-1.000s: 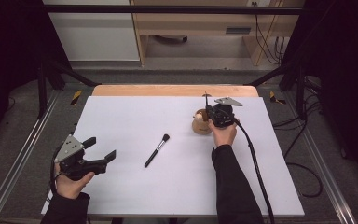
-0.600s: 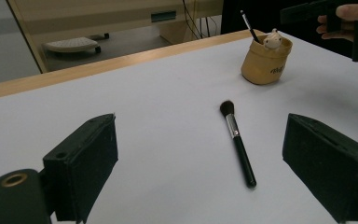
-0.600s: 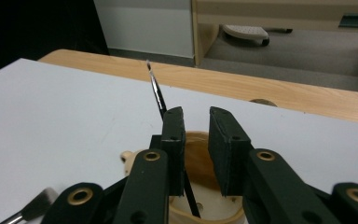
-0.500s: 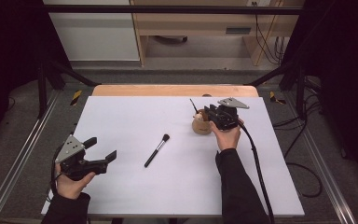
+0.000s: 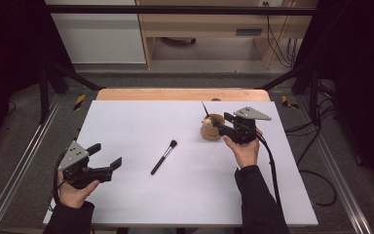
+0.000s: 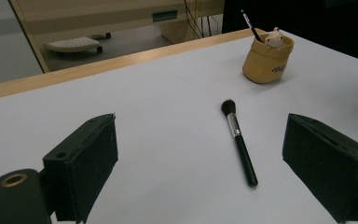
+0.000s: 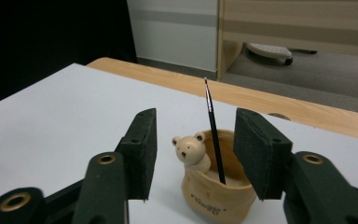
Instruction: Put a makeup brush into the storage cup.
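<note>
White sheeting is covering the counter point(image 5: 126, 122), with a wooden edge showing at its far side and a dim room with pale cabinets lying beyond. Nearest the person, the left tool point(image 5: 108, 165) is resting low at the counter's near left corner, its jaws standing spread wide and gripping nothing. Ahead of it and toward the middle, the makeup brush point(image 5: 163, 157) is lying flat on the sheet, well apart from both tools; its long axis is running diagonally, handle end pointing back toward the person's left, bristle head pointing away toward the far right. In the left gripper view the makeup brush point(image 6: 238, 141) is sitting between the spread jaws but farther out, so the left hand looks the nearer one for picking it up, and the jaws would need to close across the handle. Farther off on the right, the right tool point(image 5: 220, 126) has just been opening its jaws, and they are standing apart on either side of the thin brush point(image 7: 213, 133) without pressing it. That thin brush is leaning upright inside the bear cup point(image 7: 216, 198).
</note>
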{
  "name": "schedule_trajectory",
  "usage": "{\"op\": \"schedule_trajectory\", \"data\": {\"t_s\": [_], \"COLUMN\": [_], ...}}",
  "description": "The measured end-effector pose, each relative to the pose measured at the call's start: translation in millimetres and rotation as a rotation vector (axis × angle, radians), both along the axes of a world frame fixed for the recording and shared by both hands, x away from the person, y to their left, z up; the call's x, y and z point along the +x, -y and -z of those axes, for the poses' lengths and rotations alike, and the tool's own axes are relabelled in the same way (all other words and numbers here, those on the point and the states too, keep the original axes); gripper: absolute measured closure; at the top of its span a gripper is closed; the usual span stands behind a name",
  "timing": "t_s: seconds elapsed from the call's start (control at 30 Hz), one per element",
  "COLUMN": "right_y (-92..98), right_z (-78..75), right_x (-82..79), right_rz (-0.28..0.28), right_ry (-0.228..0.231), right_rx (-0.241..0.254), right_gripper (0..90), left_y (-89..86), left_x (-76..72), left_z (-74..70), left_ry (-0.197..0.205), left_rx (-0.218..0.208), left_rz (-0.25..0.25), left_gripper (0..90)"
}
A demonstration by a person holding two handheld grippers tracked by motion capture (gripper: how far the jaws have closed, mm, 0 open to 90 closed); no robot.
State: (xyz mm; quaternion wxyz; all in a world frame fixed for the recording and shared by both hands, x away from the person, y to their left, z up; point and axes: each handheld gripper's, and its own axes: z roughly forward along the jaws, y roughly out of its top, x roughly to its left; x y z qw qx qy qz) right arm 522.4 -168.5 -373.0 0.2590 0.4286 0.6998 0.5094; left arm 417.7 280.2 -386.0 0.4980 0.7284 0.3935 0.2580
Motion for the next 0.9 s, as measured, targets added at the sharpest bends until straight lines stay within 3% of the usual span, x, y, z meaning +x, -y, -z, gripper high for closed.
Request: {"op": "schedule_trajectory", "data": {"t_s": [0.33,0.63,0.9], "right_y": [9.1,25.1,37.7], "right_z": [-1.2,-7.3,-6.5], "right_x": [-16.9,-35.9,-49.9], "right_rz": [-0.044,-0.04,-0.057], "right_ry": [0.003,0.031,0.036], "right_rx": [0.016,0.054,0.045], "right_gripper": [32.3,22.5,12.1], "left_y": [0.5,1.1,2.8], "left_x": [0.0,0.8,1.6], "left_z": [0.0,1.5,2.8], "left_ry": [0.002,-0.004,-0.006], "left_rx": [0.004,0.013,0.021], "left_rz": [-0.002,-0.002,-0.001], "left_gripper": [9.5,9.4,9.4]}}
